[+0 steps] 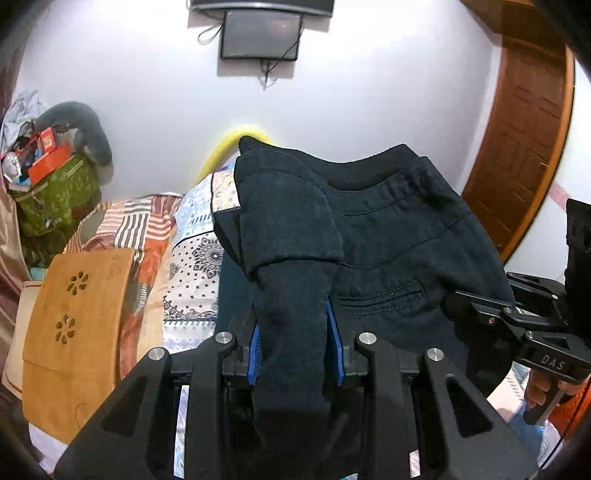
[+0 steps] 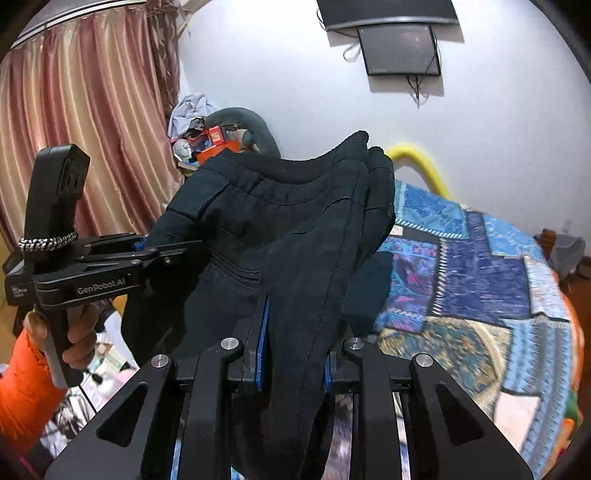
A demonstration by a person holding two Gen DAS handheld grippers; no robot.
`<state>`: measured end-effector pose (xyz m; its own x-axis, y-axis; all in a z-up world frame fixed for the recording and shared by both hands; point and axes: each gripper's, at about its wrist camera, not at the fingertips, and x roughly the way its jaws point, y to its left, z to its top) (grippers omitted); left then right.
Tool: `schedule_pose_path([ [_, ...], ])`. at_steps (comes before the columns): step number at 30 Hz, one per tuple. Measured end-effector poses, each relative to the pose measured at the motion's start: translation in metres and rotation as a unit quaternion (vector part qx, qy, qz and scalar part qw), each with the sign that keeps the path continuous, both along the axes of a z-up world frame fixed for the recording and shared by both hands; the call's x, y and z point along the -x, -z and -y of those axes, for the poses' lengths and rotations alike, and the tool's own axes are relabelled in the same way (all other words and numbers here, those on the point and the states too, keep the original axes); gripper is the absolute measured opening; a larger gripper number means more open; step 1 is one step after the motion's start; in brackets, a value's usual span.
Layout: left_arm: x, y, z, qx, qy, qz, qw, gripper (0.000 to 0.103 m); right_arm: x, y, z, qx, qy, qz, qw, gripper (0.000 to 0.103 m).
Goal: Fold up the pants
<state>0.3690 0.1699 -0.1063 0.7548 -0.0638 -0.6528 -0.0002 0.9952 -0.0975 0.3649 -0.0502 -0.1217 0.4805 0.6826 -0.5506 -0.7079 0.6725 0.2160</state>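
Note:
The dark navy pants (image 1: pixel 388 236) hang in the air above the bed, with the waistband and a back pocket facing the left wrist view. My left gripper (image 1: pixel 295 347) is shut on a bunched fold of the pants between its blue pads (image 1: pixel 334 343). My right gripper (image 2: pixel 295 354) is shut on another thick fold of the same pants (image 2: pixel 295 229). The right gripper also shows at the right edge of the left wrist view (image 1: pixel 480 306), and the left gripper shows at the left of the right wrist view (image 2: pixel 166 254). The pants' legs are hidden below.
A bed with a patchwork quilt (image 2: pixel 480 277) lies below. A wooden lap tray (image 1: pixel 74 325) rests on the bed at left. A green bag with clutter (image 1: pixel 55 192) stands in the corner. Curtains (image 2: pixel 81 129) hang at left, a wooden door (image 1: pixel 524 140) at right, and a wall screen (image 1: pixel 260 35) ahead.

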Motion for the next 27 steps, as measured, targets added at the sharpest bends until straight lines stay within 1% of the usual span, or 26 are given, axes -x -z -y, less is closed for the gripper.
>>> schedule_pose_path([
  [3, -0.03, 0.029, -0.016, 0.002, -0.009, -0.019, 0.9998, 0.029, -0.032, 0.028, -0.019, 0.004, 0.004, -0.026, 1.0, 0.02],
  [5, -0.056, 0.056, -0.027, 0.008, -0.016, -0.041, 0.999, 0.029, -0.047, 0.047, -0.027, 0.01, 0.008, -0.04, 0.999, 0.02],
  [6, -0.063, 0.066, -0.03, 0.009, -0.019, -0.048, 0.9986, 0.029, -0.055, 0.054, -0.03, 0.011, 0.011, -0.049, 0.999, 0.02],
  [7, -0.074, 0.079, -0.033, 0.01, -0.021, -0.058, 0.9981, 0.029, -0.067, 0.069, -0.034, 0.012, 0.015, -0.064, 0.998, 0.02],
  [8, -0.081, 0.089, -0.036, 0.009, -0.022, -0.065, 0.9976, 0.029, -0.074, 0.076, -0.035, 0.013, 0.017, -0.073, 0.997, 0.02],
  [9, -0.092, 0.105, -0.04, 0.012, -0.024, -0.078, 0.9966, 0.029, -0.083, 0.088, -0.038, 0.017, 0.018, -0.085, 0.996, 0.02],
  [13, -0.117, 0.15, -0.053, 0.021, -0.021, -0.128, 0.9914, 0.03, -0.103, 0.12, -0.048, 0.043, 0.023, -0.12, 0.992, 0.02],
  [16, -0.127, 0.177, -0.059, 0.02, -0.024, -0.149, 0.9884, 0.036, -0.111, 0.132, -0.048, 0.062, 0.028, -0.13, 0.989, 0.023],
  [18, -0.128, 0.184, -0.063, 0.028, -0.031, -0.151, 0.9876, 0.041, -0.109, 0.131, -0.045, 0.069, 0.025, -0.129, 0.989, 0.029],
  [19, -0.126, 0.184, -0.067, 0.04, -0.033, -0.152, 0.9871, 0.041, -0.107, 0.129, -0.045, 0.077, 0.026, -0.124, 0.989, 0.03],
  [21, -0.12, 0.181, -0.07, 0.05, -0.039, -0.147, 0.9872, 0.041, -0.101, 0.124, -0.044, 0.096, 0.027, -0.109, 0.989, 0.031],
  [24, -0.101, 0.163, -0.064, 0.029, -0.047, -0.143, 0.9883, 0.041, -0.083, 0.11, -0.037, 0.114, 0.029, -0.088, 0.989, 0.033],
  [27, -0.082, 0.142, -0.063, 0.03, -0.051, -0.128, 0.9901, 0.041, -0.072, 0.098, -0.025, 0.106, 0.033, -0.081, 0.99, 0.033],
])
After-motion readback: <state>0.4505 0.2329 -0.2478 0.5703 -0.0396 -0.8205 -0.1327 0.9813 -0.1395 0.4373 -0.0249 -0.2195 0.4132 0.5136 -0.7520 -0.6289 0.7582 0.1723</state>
